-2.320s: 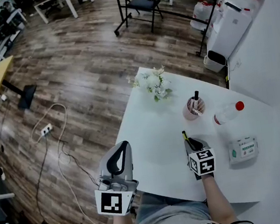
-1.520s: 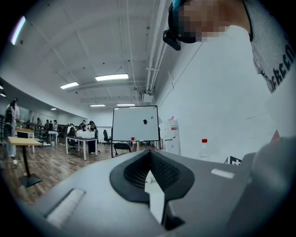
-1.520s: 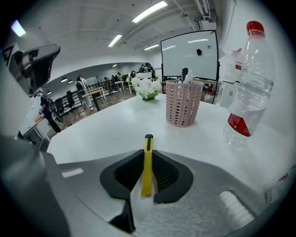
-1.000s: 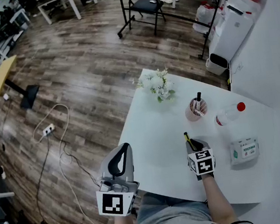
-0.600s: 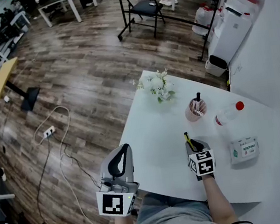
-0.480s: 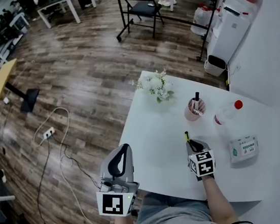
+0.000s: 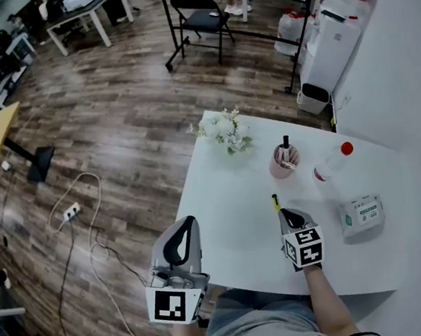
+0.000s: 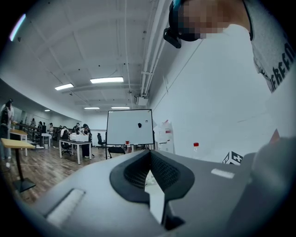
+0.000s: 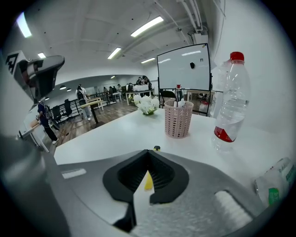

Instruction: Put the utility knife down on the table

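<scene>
The right gripper (image 7: 284, 213) has its jaws pinching the yellow utility knife (image 9: 148, 181). The knife is in the air low over the white worktop (image 7: 227, 207), near the near edge, and its tip points toward the far edge. A pink basket (image 7: 281, 163) and a bottle (image 7: 327, 166) with a red cap stand further toward the far edge. The left gripper (image 7: 187, 225) is beyond the left edge of the worktop, above the wooden floor (image 7: 112, 122); its jaws are pressed together with nothing between them.

A black chair (image 7: 201, 17) stands on dark wood floor (image 7: 112, 122).
</scene>
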Demonstrator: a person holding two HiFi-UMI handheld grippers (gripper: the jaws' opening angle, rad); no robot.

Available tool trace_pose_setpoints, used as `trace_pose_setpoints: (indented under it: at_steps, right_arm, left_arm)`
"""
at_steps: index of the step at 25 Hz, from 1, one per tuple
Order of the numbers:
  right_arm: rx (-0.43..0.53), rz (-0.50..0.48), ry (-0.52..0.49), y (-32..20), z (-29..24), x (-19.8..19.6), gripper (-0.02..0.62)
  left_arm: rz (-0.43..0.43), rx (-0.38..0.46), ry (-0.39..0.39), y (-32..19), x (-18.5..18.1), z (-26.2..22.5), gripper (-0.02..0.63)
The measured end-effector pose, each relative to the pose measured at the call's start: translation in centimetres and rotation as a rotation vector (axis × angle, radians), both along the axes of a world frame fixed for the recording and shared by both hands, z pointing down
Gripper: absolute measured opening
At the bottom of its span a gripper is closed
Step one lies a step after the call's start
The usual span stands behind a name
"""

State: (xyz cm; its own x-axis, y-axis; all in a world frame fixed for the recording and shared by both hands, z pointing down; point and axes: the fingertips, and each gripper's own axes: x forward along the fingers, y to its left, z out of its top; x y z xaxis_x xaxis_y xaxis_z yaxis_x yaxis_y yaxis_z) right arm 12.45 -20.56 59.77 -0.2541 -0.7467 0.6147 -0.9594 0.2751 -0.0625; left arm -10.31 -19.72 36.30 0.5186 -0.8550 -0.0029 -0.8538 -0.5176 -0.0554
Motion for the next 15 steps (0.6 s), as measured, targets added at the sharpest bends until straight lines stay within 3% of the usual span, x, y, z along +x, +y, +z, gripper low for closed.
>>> trace_pose_setpoints:
  at_steps: [15]
  right_arm:
    - [0.142,0.047,-0.057,2.6,-4.9,-0.4,0.002]
  left_arm:
    - [0.104,0.024,-0.005,1.7,1.8,-0.7,0.017]
